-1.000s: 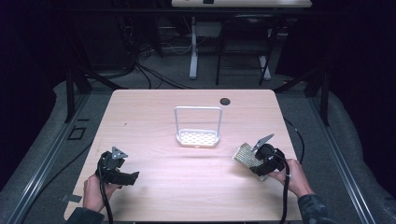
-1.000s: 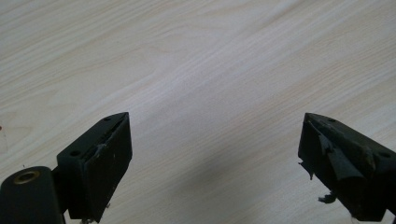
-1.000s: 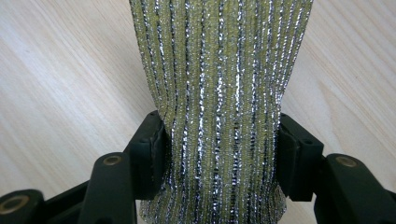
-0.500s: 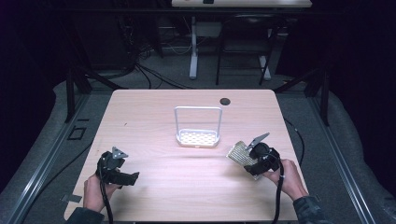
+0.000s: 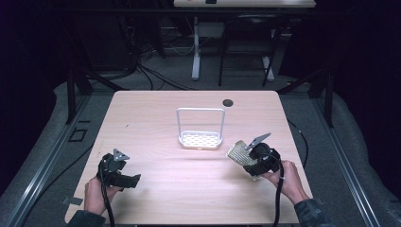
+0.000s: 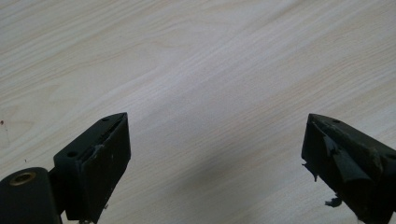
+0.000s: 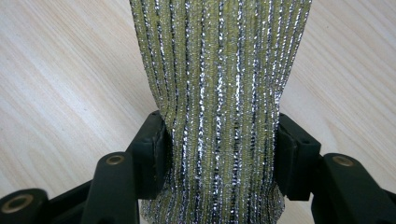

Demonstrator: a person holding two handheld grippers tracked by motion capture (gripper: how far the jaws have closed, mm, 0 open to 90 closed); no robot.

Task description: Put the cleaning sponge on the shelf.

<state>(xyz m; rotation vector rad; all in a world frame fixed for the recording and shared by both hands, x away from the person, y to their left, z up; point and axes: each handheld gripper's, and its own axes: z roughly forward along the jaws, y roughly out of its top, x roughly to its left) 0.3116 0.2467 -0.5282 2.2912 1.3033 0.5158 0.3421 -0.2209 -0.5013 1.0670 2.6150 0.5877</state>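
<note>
A yellow scrub sponge [image 5: 238, 152] with glittery silver stripes is clamped in my right gripper [image 5: 247, 160] at the table's right, just right of a white holder. In the right gripper view both black jaws pinch the sponge [image 7: 219, 70] at its sides, so it narrows between them; my right gripper [image 7: 219, 140] is shut on it and has just squeezed a little tighter. My left gripper [image 5: 127, 179] hovers at the front left, held by a hand. In the left gripper view its jaws [image 6: 217, 140] stand wide open over bare wood.
A white perforated holder [image 5: 200, 140] with a tall wire handle stands at mid-table. A dark round grommet [image 5: 228, 102] sits near the far edge. Cables trail from both grippers toward the front edge. Table legs and cords lie on the dark floor beyond.
My right gripper has carried the sponge leftward, closer to the white holder, and a little higher. The left gripper has stayed where it was.
</note>
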